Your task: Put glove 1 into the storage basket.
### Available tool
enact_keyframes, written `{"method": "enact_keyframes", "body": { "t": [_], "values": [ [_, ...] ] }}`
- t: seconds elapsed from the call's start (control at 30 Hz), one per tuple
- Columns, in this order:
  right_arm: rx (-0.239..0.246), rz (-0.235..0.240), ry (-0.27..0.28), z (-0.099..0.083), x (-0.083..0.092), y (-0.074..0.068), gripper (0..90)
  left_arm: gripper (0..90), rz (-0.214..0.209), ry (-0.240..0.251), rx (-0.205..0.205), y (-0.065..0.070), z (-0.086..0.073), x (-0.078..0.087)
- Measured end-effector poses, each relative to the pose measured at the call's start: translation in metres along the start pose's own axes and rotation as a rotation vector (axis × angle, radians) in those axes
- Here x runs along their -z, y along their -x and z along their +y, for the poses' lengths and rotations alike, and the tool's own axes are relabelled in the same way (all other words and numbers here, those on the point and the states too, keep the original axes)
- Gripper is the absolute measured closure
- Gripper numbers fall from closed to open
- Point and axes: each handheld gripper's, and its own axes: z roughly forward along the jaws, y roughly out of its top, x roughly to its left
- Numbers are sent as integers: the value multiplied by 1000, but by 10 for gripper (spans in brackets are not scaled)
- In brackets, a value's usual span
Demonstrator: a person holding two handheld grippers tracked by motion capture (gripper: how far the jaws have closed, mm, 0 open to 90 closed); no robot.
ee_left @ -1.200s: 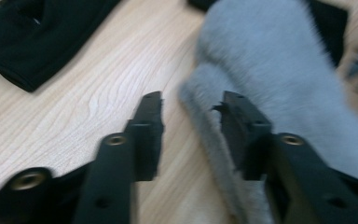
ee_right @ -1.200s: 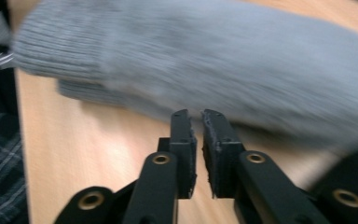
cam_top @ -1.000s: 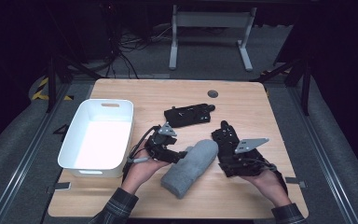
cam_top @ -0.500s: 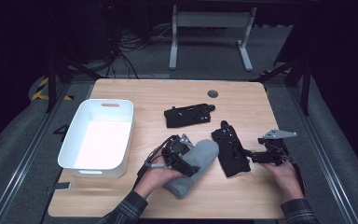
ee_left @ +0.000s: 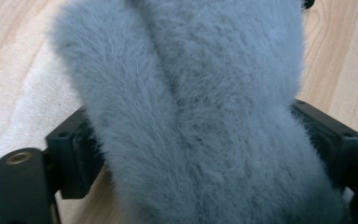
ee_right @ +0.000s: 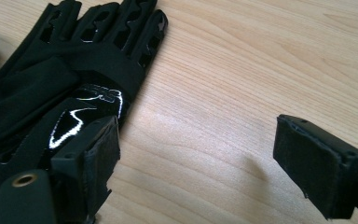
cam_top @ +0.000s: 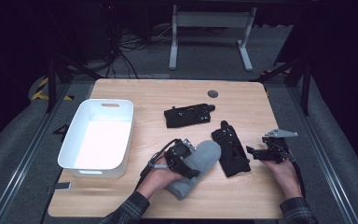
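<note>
Right now my left hand-held gripper (cam_top: 182, 158) sits low at the near middle of the bench (cam_top: 158, 93), straddling the grey furry mitt (cam_top: 196, 167). Along its own jaws, the fur (ee_left: 191, 116) bulges up between both pads and spills over them; the jaws have just been closing, and the pads look pressed into the pile on either side, so I read it as clenched on the mitt. The mitt lies flat on the wood, its near end toward my left hand (cam_top: 161, 176) and its rounded far end slanting away to the right.

Just beside it, to the right, lies a black glove (cam_top: 231, 149), fingers pointing away from me. It is close to the mitt's far end, though I cannot tell whether the two touch. My right hand-held gripper (cam_top: 251, 151) rests level at the glove's right edge, held by my right hand (cam_top: 284, 170), with the grey plate standing on top of it. In the right gripper view its jaws stand wide and released: the left pad (ee_right: 103, 154) sits at the edge of the glove (ee_right: 51, 93) near its glossy print, the right pad (ee_right: 307, 158) is over bare wood, and nothing is gripped between them.

Farther back, a second black glove (cam_top: 189, 114) lies crosswise near the middle of the bench, well apart from both grippers. Off to the left stands a white tub (cam_top: 121, 135), near the bench's left edge. Beyond the second glove, a small dark round disc (cam_top: 212, 94) is set into the bench top near the far edge.
</note>
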Motion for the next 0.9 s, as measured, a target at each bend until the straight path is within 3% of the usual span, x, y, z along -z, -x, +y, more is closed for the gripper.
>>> {"method": "enact_keyframes", "body": {
  "t": [0.03,0.3,0.43,0.77,0.9],
  "values": [
    [-2,-2,2,0,0,0,157,202,-5,-2,0,0,0,1],
    [12,-10,-25,-3,-5,-2,156,516,-69,-19,21,-2,1,4],
    [22,-14,-29,-4,-8,-4,139,607,-60,-21,15,1,2,8],
    [2,-7,-19,-6,-10,-2,97,647,-60,-12,8,2,3,21],
    [-1,-14,-21,-6,-10,-2,91,649,-57,16,11,2,3,34]
  ]
}}
